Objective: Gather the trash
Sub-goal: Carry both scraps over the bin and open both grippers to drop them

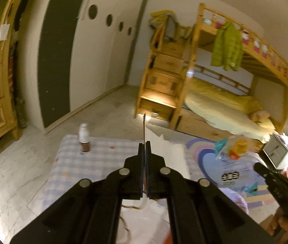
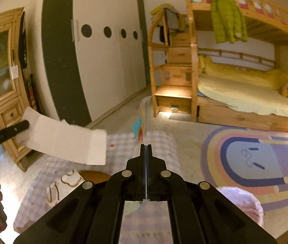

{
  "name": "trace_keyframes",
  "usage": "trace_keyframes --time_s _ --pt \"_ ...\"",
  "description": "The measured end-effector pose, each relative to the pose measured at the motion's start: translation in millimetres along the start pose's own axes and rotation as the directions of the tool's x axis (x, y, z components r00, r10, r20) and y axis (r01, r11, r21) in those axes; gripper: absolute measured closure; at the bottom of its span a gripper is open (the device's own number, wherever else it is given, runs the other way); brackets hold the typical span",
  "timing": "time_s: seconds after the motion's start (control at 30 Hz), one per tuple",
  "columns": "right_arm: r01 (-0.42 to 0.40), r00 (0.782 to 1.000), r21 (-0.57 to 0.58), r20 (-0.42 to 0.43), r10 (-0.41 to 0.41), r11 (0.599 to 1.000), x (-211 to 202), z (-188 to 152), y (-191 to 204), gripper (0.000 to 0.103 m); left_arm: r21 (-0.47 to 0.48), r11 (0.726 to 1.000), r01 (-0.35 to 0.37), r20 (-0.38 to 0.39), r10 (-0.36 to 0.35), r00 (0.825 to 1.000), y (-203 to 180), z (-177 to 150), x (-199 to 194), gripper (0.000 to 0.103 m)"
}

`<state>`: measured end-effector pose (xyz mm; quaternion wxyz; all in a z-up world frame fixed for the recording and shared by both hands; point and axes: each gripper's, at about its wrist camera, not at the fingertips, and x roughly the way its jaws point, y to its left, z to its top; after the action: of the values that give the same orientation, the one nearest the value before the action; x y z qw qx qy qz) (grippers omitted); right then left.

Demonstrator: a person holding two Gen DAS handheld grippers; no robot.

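My left gripper [image 1: 144, 144] is shut on a flattened white cardboard box [image 1: 172, 154], held edge-on above the checked tablecloth [image 1: 103, 156]; the box shows as a white sheet in the right wrist view [image 2: 62, 138], with the left gripper [image 2: 25, 125] at its left end. My right gripper [image 2: 146, 147] is shut on a clear plastic snack wrapper [image 2: 145, 116], which also shows in the left wrist view [image 1: 231, 154] beside the right gripper [image 1: 258, 166]. A small bottle [image 1: 84, 138] with a white cap stands upright on the cloth, far left.
A pink plastic bag [image 2: 243, 203] lies low right. A white paper bag with rope handles [image 2: 62, 183] sits below the box. A rainbow rug [image 2: 255, 158] covers the floor. A wooden bunk bed [image 2: 235, 93], white wardrobe [image 2: 107, 61] and wooden cabinet [image 2: 3, 77] line the room.
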<state>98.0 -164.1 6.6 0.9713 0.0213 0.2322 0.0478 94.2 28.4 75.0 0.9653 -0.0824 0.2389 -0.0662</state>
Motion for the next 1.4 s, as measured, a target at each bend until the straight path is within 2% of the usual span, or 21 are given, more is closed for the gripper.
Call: trace_keyframes --time_s 0.27,0.43,0.63,0.83,1.03,1.4 --pt "0.106 0.994 0.057 -0.047 -0.103 0.993 -35 -31 -48 0.103 0.089 0.99 0.113 -0.054 -0.109 0.993 -77 -48 -10 0.103" --pt "0.197 0.979 0.107 -0.076 -0.19 0.975 -55 -52 -87 0.103 0.143 0.97 0.198 -0.093 -0.186 0.978 -124 -66 -2 0.103" --pt "0.28 0.957 0.157 -0.125 -0.262 0.947 -59 -71 -127 0.103 0.204 0.949 0.24 -0.126 -0.218 0.968 -167 -82 15 0.103" --pt "0.311 0.944 0.186 -0.174 -0.28 0.932 -44 -84 -160 0.103 0.216 0.942 0.259 -0.165 -0.226 0.96 -190 -91 35 0.103" --pt "0.324 0.936 0.187 -0.204 -0.286 0.927 -23 -89 -176 0.099 0.224 0.937 0.27 -0.202 -0.226 0.953 -205 -98 54 0.103" --pt "0.326 0.938 0.251 -0.203 -0.28 0.911 -35 -97 -201 0.097 0.259 0.908 0.329 -0.294 -0.25 0.922 -243 -121 88 0.103"
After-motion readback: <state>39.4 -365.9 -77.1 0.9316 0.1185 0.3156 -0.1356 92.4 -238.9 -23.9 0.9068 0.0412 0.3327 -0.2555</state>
